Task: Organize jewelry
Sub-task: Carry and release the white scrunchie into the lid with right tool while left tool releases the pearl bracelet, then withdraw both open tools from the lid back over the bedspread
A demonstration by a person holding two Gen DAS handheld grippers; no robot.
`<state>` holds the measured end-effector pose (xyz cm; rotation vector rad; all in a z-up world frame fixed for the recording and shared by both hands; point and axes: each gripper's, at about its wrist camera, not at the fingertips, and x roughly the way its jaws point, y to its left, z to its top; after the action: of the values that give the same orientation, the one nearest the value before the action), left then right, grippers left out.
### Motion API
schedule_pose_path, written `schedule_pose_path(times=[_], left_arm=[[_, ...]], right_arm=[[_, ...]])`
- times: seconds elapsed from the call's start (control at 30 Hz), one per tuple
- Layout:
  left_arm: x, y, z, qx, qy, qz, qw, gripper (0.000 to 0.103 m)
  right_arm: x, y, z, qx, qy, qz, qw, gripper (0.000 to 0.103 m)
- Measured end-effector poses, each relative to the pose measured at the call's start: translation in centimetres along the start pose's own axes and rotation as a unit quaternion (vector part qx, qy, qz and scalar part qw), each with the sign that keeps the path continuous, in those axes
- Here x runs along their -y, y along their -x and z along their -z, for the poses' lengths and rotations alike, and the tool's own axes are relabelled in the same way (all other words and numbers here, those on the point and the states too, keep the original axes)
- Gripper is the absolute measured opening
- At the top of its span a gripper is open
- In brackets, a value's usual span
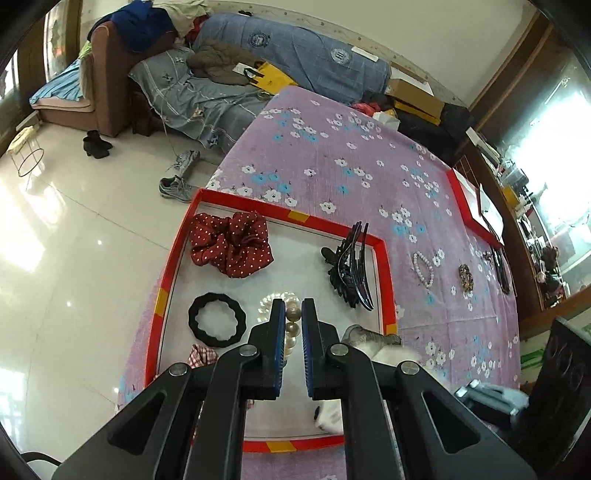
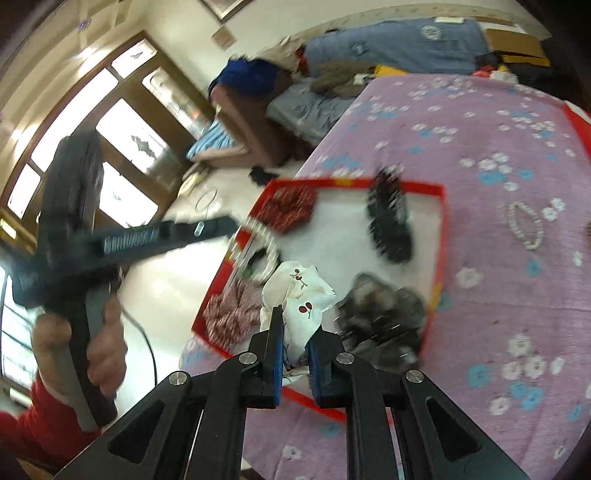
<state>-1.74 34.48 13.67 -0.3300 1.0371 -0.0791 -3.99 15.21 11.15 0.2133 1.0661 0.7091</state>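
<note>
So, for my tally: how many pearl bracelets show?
2. One large-bead pearl bracelet in the left gripper over the red-rimmed tray; one small-bead pearl bracelet on the purple floral cloth. Others may be hidden.

We see a glossy white tiled floor [image 1: 74, 229] with window glare. Brown sofa [image 1: 110, 74] against a cream wall [image 1: 424, 29], piled with blue clothes [image 1: 140, 22] and a blue-grey quilt [image 1: 295, 48]. Sneakers [image 1: 177, 184] and a black shoe [image 1: 96, 144] on the floor. Wood-framed windows [image 2: 122, 122], bright daylight. Pink floral cloth [image 1: 332, 155] covers the table.
</note>
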Motion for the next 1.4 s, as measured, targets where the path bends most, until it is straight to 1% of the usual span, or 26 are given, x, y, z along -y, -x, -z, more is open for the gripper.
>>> schedule_pose_path(times=[0.13, 0.2, 0.33, 0.4, 0.5, 0.6, 0.8, 0.93, 0.97, 1.0, 1.07, 1.1, 1.23, 1.3, 1.4], left_arm=[[0.4, -1.1, -1.0, -0.009, -0.018, 0.014, 0.9997, 0.008], [0.6, -2.0, -1.4, -0.017, -0.027, 0.021, 0.9993, 0.008], [1.0, -4.4, -2.1, -0.040, -0.039, 0.031, 0.9980, 0.008], [1.1, -6.0, -2.3, -0.057, -0.042, 0.032, 0.9969, 0.008], [1.1, -8.1, -2.5, -0.073, -0.053, 0.017, 0.9958, 0.008], [0.7, -9.6, -2.8, -0.081, -0.058, -0.001, 0.9951, 0.008], [-0.4, -11.2, -3.5, -0.091, -0.041, -0.013, 0.9949, 0.008], [-0.3, -10.7, -3.6, -0.090, -0.040, -0.011, 0.9950, 0.009], [-0.2, -10.5, -3.6, -0.091, -0.039, -0.008, 0.9951, 0.012], [-0.1, -10.1, -3.5, -0.089, -0.037, -0.006, 0.9954, 0.018], [0.1, -9.5, -3.5, -0.080, -0.034, -0.004, 0.9962, 0.027], [0.3, -8.8, -3.5, -0.072, -0.034, -0.003, 0.9968, 0.028], [0.6, -6.8, -3.3, -0.053, -0.028, -0.006, 0.9982, 0.030], [0.7, -5.7, -3.2, -0.039, -0.025, -0.018, 0.9987, 0.034], [0.7, -4.3, -3.1, -0.022, -0.017, -0.036, 0.9990, 0.035]], right_arm=[[-0.9, -2.7, 0.9, -0.036, 0.004, -0.019, 0.999, 0.013], [-1.4, -3.9, 1.4, -0.050, 0.006, -0.022, 0.999, 0.013], [-1.6, -6.2, 2.2, -0.074, 0.005, -0.019, 0.997, 0.013], [-1.9, -7.1, 2.6, -0.080, 0.012, -0.009, 0.997, 0.013], [-2.1, -7.9, 3.1, -0.084, 0.022, 0.004, 0.996, 0.013], [-2.2, -8.4, 3.4, -0.087, 0.029, 0.012, 0.996, 0.014], [-1.9, -9.1, 3.4, -0.090, 0.029, 0.020, 0.995, 0.015], [-1.9, -9.4, 3.1, -0.087, 0.028, 0.022, 0.996, 0.017], [-1.9, -9.3, 3.0, -0.086, 0.030, 0.019, 0.996, 0.019], [-2.0, -9.0, 2.9, -0.083, 0.032, 0.016, 0.996, 0.024], [-2.2, -8.5, 2.7, -0.076, 0.038, 0.014, 0.996, 0.029], [-2.3, -8.2, 2.6, -0.073, 0.042, 0.014, 0.996, 0.031], [-2.3, -7.1, 2.4, -0.062, 0.046, 0.007, 0.997, 0.031], [-2.3, -6.4, 2.4, -0.058, 0.046, 0.004, 0.997, 0.032], [-1.7, -4.8, 2.6, -0.049, 0.043, 0.000, 0.998, 0.033]])
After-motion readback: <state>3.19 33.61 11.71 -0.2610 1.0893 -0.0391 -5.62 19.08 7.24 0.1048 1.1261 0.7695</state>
